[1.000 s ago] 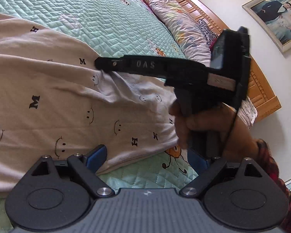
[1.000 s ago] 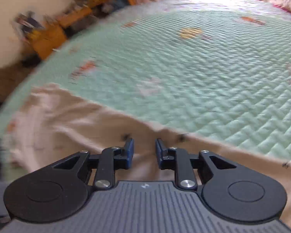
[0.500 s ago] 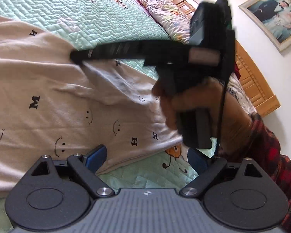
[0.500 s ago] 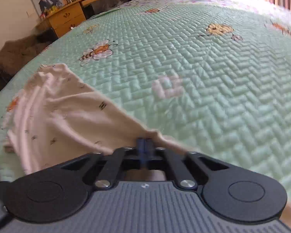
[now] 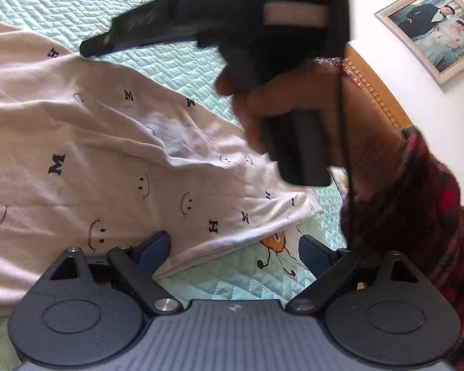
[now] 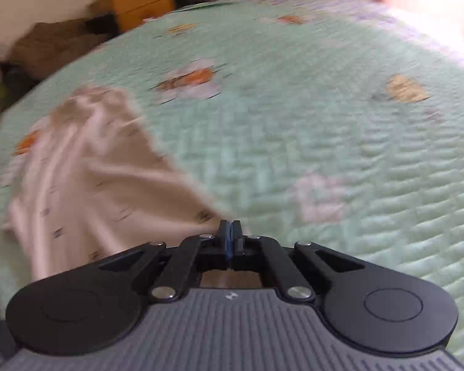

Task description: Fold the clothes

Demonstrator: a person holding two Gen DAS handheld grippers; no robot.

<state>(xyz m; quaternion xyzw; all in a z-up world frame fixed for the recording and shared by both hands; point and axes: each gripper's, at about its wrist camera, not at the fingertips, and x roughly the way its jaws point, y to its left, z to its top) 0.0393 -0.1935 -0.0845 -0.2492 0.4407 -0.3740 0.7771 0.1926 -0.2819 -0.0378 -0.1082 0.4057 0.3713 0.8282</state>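
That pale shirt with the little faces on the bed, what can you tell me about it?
The shirt is soft, cream-white knit cloth printed with small black smiley faces and the letters M and H. It lies spread and wrinkled on the mint-green quilt, its hem near the open left gripper. The right gripper is shut on one edge, pulling the fabric into taut folds, as the blurred right wrist view shows.
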